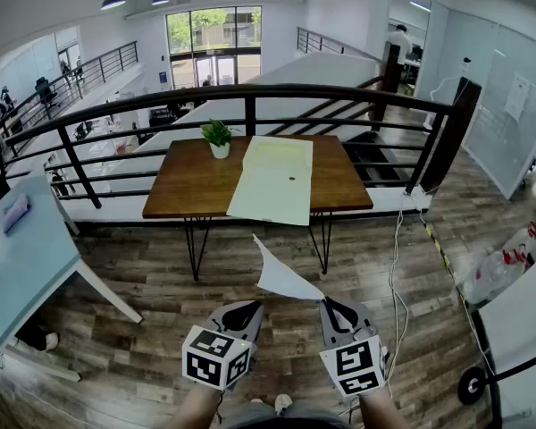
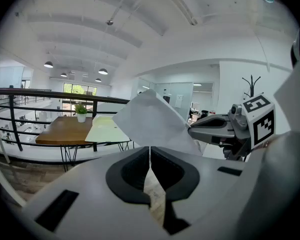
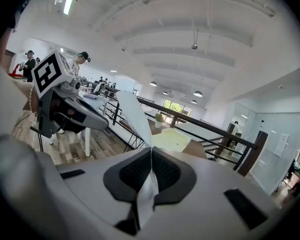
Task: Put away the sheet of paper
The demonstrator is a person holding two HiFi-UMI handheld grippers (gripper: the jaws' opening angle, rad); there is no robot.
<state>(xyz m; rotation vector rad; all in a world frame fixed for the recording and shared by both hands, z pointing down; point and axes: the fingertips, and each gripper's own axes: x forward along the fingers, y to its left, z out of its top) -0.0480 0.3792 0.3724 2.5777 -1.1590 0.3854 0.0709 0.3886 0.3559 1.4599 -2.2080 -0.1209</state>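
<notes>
A white sheet of paper [image 1: 284, 277] hangs in the air over the wooden floor, curling up to the left. My right gripper [image 1: 326, 302] is shut on its lower right corner; in the right gripper view the sheet [image 3: 137, 116] runs down between the closed jaws of that gripper [image 3: 151, 150]. My left gripper [image 1: 247, 306] is beside it on the left, jaws shut with nothing between them [image 2: 149, 149]. In the left gripper view the paper [image 2: 150, 121] stands just ahead, pinched by the right gripper [image 2: 191, 129]. A pale yellow-green folder [image 1: 272, 181] lies open on the wooden table [image 1: 188, 186] ahead.
A small potted plant [image 1: 219, 138] stands on the table next to the folder. A dark metal railing [image 1: 250, 96] runs behind the table. A light blue table [image 1: 27, 248] is at the left. Cables [image 1: 397, 275] and bags [image 1: 496, 275] lie on the floor at the right.
</notes>
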